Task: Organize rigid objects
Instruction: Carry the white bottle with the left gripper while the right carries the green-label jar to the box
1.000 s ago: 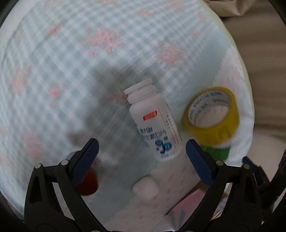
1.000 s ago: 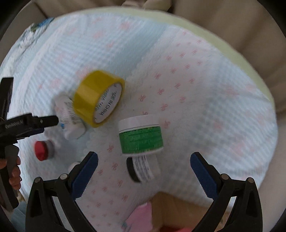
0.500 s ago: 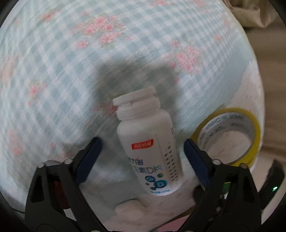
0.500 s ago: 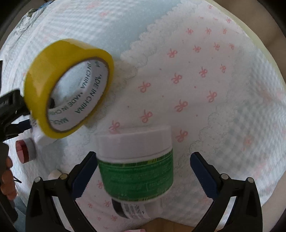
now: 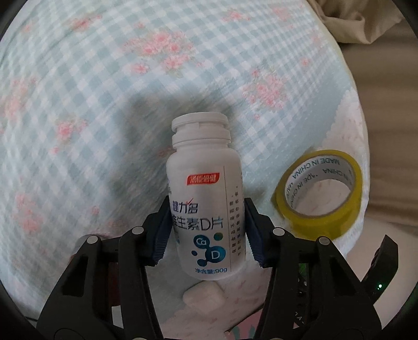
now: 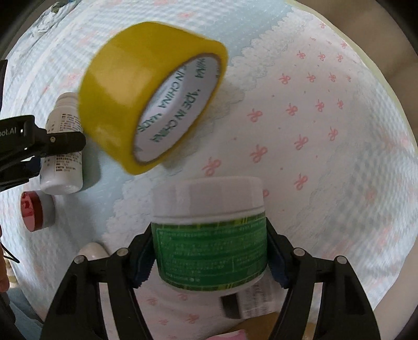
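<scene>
Just beside the yellow tape roll (image 6: 154, 96), the right tool (image 6: 209, 259) clamps the green jar (image 6: 211, 251).

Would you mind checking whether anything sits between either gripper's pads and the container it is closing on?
Nothing visible does. The left gripper has just closed its pads directly onto the white vitamin bottle, and the right gripper has closed likewise on the green-labelled jar. The yellow tape roll lies clear of both.

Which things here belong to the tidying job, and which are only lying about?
Job:
- white bottle, clamped in the left gripper, whose jaws have just been closing
- green jar, clamped in the right gripper, likewise just closing
- yellow tape
- red-capped jar
- small white case

Lying about:
- bedspread
- beige cloth
</scene>
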The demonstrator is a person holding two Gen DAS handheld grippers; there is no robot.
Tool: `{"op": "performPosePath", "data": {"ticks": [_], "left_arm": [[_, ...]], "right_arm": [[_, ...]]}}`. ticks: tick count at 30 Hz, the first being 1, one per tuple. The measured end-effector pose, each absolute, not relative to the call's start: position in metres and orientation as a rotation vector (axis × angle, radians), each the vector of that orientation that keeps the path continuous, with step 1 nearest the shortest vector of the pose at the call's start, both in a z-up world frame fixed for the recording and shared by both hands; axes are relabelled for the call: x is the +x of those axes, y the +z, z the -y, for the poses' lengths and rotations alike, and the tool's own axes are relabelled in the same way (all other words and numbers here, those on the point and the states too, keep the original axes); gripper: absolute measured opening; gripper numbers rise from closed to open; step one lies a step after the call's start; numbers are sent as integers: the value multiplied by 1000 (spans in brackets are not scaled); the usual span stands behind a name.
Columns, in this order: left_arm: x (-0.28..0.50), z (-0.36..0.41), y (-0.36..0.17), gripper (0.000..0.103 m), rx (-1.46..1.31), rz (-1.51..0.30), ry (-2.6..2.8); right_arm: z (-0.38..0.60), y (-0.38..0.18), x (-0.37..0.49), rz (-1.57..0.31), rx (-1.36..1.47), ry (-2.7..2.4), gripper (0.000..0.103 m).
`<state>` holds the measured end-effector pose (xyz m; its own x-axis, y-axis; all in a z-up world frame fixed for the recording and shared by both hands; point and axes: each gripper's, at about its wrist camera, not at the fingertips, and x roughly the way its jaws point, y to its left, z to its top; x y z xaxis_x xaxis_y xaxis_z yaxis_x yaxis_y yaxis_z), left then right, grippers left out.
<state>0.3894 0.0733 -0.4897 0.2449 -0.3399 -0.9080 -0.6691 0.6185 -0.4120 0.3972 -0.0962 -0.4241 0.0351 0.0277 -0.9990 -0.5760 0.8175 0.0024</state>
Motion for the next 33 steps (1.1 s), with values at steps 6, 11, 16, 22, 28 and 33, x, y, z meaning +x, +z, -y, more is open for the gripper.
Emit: {"op": "performPosePath", "data": {"ticks": [6,11,16,22,28,33], "left_arm": [[378,-87,-470,47,-913,-1328,221],[360,-100,-450,47,-914,-1297,180],[338,-103,-414,47,-881,-1260,106],[317,-99,-349,47,-812,-1211,-25],[285,-89,-273,47,-704,-1177,-187],[258,-65,-219,47,-607,-1139,-304]], "right_arm": [[94,-407,372,-1470,-406,464,67],[97,-383,345,-1460,-343,436,67],[109,-344,321,-1430,-220,395,67],[146,-270,291,-1363,-14,314,67],[167,-201,253,-1253,166,214,67],[196,-160,212,-1159,293,128,67]]}}
